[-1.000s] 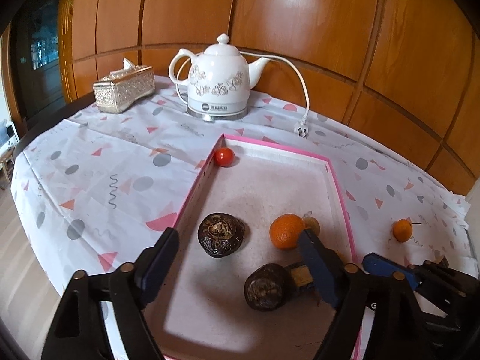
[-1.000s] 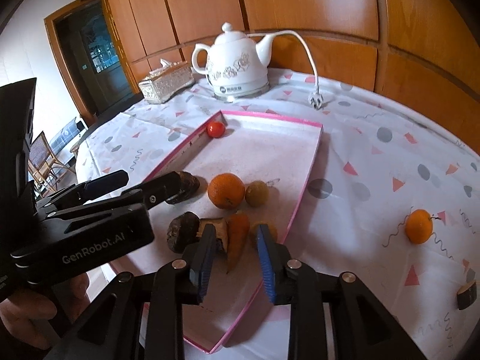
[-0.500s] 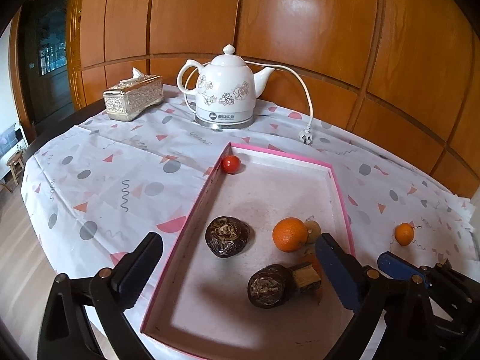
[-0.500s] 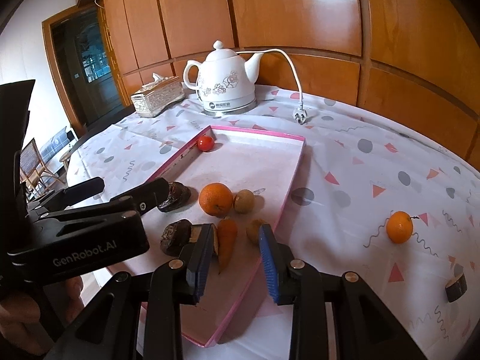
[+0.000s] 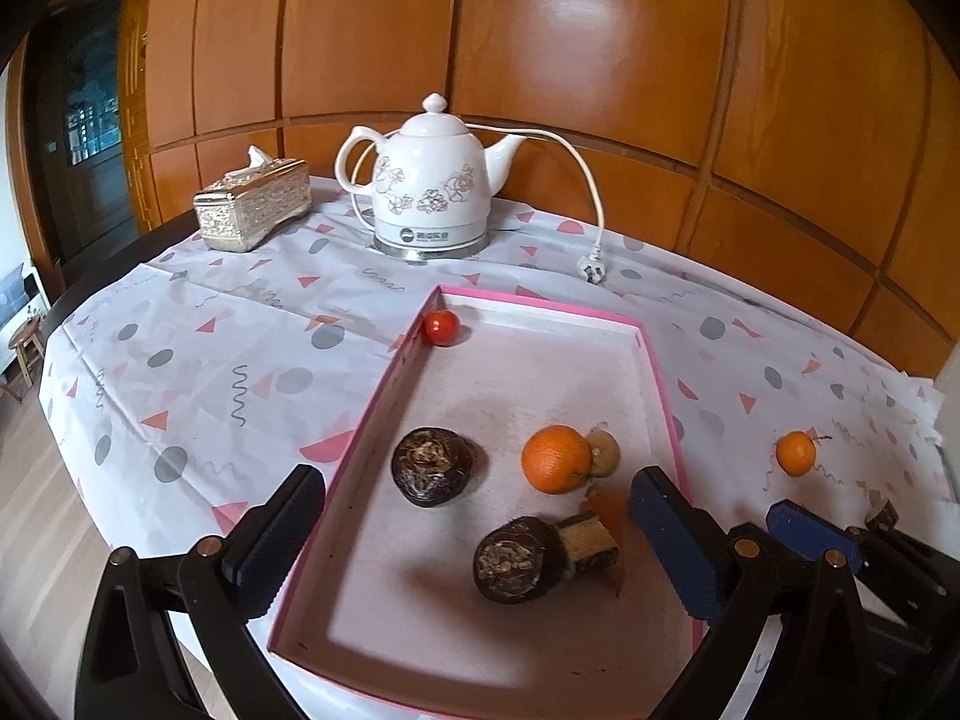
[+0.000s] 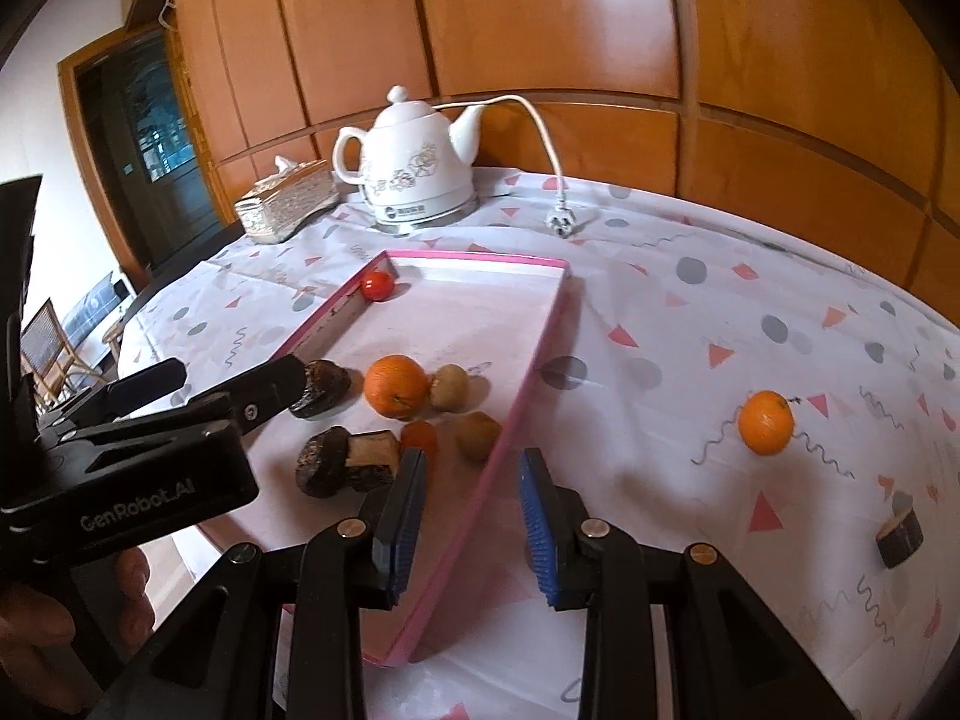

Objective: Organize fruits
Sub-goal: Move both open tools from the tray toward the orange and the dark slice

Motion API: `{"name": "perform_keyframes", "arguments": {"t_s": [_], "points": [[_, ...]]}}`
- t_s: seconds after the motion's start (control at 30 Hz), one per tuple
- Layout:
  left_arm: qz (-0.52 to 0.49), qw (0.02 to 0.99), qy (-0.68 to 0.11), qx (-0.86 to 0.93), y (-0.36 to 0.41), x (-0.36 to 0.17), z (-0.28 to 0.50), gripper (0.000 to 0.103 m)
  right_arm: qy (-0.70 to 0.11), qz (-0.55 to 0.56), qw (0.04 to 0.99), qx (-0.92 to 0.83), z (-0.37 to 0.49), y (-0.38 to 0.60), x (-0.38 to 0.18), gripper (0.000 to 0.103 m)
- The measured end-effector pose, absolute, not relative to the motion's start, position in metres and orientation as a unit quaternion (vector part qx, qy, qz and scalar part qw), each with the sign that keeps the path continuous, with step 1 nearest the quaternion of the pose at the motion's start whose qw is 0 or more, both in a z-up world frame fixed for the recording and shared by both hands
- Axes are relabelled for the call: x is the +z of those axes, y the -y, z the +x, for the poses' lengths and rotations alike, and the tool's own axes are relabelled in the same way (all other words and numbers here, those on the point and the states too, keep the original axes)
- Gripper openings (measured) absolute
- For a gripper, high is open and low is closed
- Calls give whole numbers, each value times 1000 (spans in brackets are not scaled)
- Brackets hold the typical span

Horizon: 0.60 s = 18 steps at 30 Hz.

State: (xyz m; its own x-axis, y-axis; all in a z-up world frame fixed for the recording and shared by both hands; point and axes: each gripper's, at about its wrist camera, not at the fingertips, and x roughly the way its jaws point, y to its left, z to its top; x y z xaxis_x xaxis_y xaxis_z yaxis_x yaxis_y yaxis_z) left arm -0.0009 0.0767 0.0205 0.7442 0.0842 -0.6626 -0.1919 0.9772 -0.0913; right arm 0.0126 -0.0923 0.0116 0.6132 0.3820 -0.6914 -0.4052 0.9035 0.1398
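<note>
Right wrist | right gripper (image 6: 474,516) fingers apart | tray (image 6: 534,354) rim between

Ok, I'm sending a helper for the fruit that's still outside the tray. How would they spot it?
Find the pink-rimmed tray in front of the white kettle. On the patterned cloth to its right, away from everything else, sits a small orange. Unlike the bigger orange in the tray, it lies alone on the cloth, with a dark stub nearer the table edge.

fruits in tray (image 5: 654,360), kettle (image 5: 429,186) behind
</note>
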Motion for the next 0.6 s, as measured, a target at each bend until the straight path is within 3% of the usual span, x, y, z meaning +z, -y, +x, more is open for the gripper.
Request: {"name": "perform_keyframes", "arguments": {"t_s": [0.6], "points": [[-35, 938, -345, 2, -33, 29, 2, 102, -389, 35, 911, 134, 11, 159, 6, 35]]}}
